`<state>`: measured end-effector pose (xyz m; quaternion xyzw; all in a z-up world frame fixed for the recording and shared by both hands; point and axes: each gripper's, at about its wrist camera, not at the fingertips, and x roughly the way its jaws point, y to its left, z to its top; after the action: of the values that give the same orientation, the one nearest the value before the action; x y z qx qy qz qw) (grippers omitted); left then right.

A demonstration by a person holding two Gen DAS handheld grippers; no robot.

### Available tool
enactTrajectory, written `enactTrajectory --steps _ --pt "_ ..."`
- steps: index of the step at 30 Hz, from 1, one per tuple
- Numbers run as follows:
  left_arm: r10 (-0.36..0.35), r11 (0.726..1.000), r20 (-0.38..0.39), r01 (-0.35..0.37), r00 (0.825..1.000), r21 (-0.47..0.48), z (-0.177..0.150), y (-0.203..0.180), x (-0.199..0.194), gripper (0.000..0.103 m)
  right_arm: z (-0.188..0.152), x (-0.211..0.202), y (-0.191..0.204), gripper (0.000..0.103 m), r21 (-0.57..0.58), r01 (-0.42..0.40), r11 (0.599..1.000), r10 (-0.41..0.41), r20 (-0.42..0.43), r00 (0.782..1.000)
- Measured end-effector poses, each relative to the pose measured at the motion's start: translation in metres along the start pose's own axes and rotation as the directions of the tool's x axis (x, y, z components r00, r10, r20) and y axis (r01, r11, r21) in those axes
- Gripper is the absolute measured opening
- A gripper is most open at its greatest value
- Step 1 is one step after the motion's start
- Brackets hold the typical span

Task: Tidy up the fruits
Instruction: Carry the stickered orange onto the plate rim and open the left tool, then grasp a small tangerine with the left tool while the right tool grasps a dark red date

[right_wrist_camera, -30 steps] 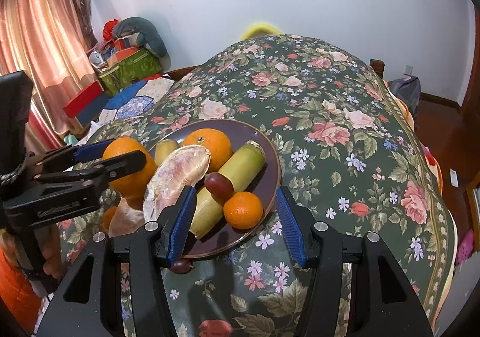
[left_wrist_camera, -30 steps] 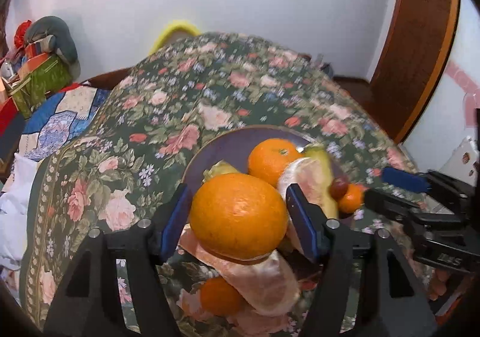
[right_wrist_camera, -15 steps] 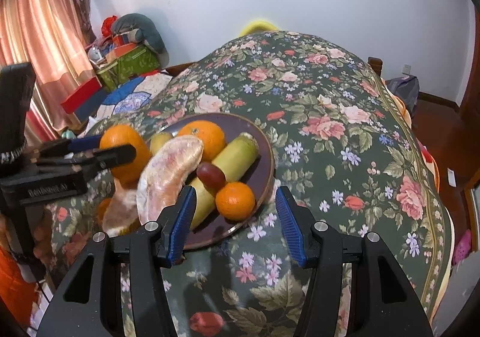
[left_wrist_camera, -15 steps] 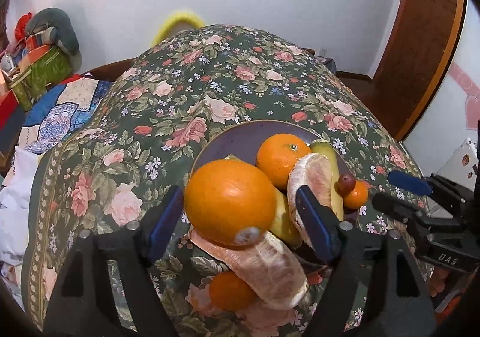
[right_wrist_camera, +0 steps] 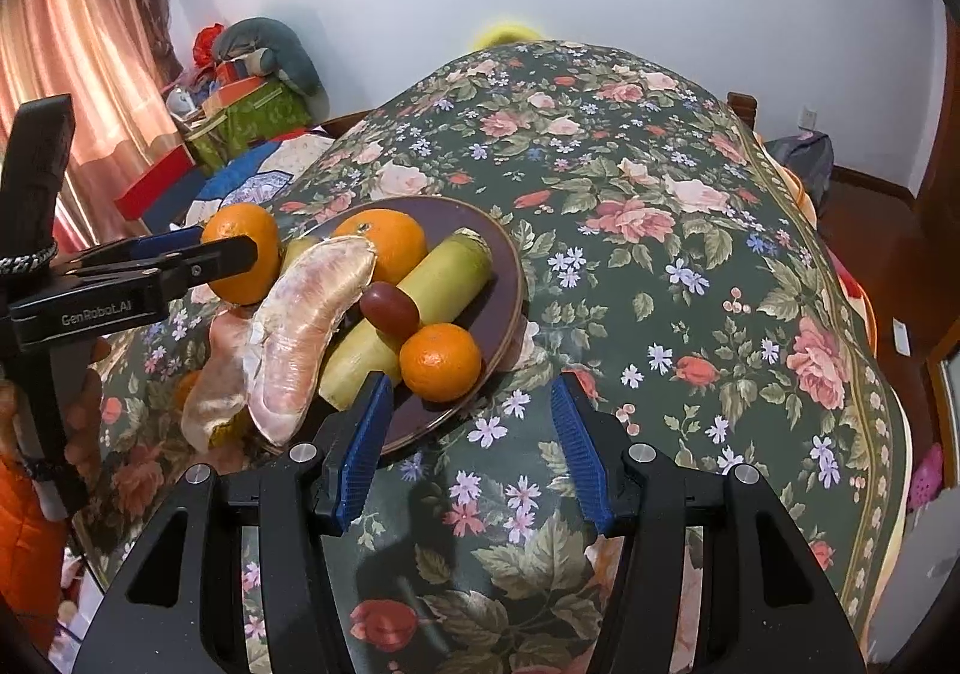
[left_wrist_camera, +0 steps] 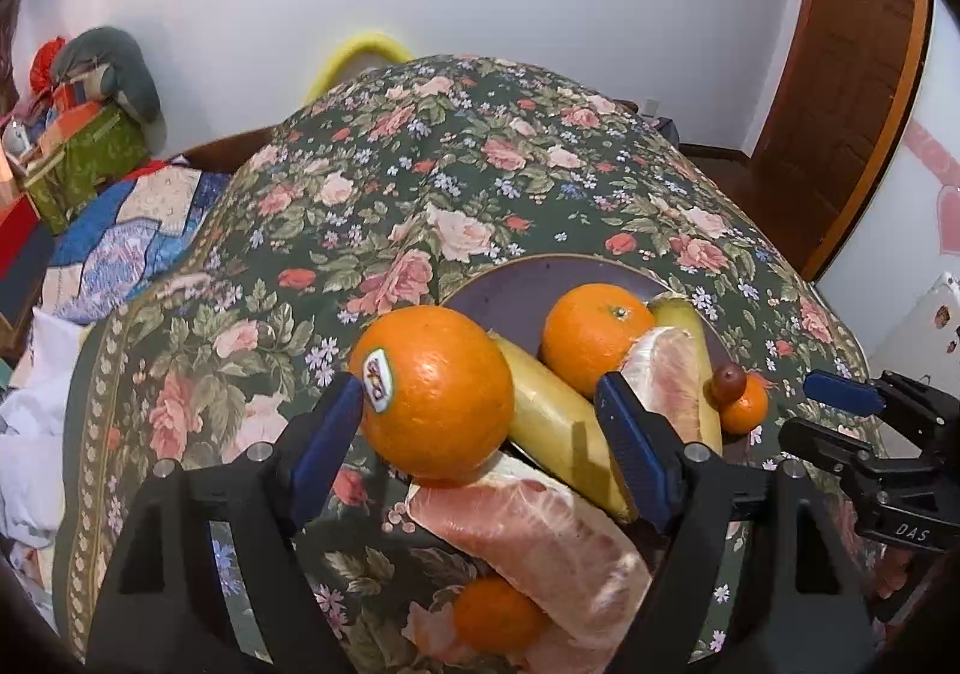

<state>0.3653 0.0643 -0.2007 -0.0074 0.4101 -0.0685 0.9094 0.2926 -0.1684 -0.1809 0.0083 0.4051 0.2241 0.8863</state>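
Releasing the big orange [left_wrist_camera: 435,392] cleanly is the step in hand, by my reading: it sits at the near-left edge of the dark plate [left_wrist_camera: 522,290], perched partly on a peeled pomelo segment [left_wrist_camera: 540,530] that lies off the plate on the floral cloth [left_wrist_camera: 420,182], so it could roll. Best to draw the left gripper [left_wrist_camera: 480,446] straight back along its own line, without brushing the fruit sideways, and to watch that it settles against the yellowish stalk [left_wrist_camera: 552,422] beside it rather than toward the cloth. A small mandarin [left_wrist_camera: 495,617] lies nearer, under the pomelo, not yet on the plate; it looks the likely next pick.

The left gripper's jaws stand wide apart: the left pad sits just at the orange's stickered side, while the right pad is clear of it, with a gap showing. No grip remains.

The right gripper [right_wrist_camera: 474,440] hovers over the cloth at the plate's near rim, jaws partly apart and empty, close to another mandarin [right_wrist_camera: 441,362] and a dark red fruit [right_wrist_camera: 389,303]
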Motion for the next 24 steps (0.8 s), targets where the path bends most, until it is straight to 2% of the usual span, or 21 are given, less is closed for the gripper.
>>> enactTrajectory --steps 10,19,24 --pt "0.001 0.999 0.05 0.001 0.999 -0.039 -0.01 0.009 -0.036 0.079 -0.002 -0.005 0.004 0.051 -0.003 -0.001 1.0 0.001 -0.003 1.0" --pt "0.033 0.999 0.04 -0.031 0.999 -0.036 -0.047 0.012 -0.079 0.079 -0.012 -0.016 0.036 0.051 -0.058 -0.03 0.998 0.029 -0.017 0.999" --pt "0.013 0.999 0.007 -0.013 1.0 -0.031 -0.066 0.011 -0.089 0.079 -0.022 -0.01 0.057 0.051 -0.099 -0.027 0.995 0.023 -0.043 0.999"
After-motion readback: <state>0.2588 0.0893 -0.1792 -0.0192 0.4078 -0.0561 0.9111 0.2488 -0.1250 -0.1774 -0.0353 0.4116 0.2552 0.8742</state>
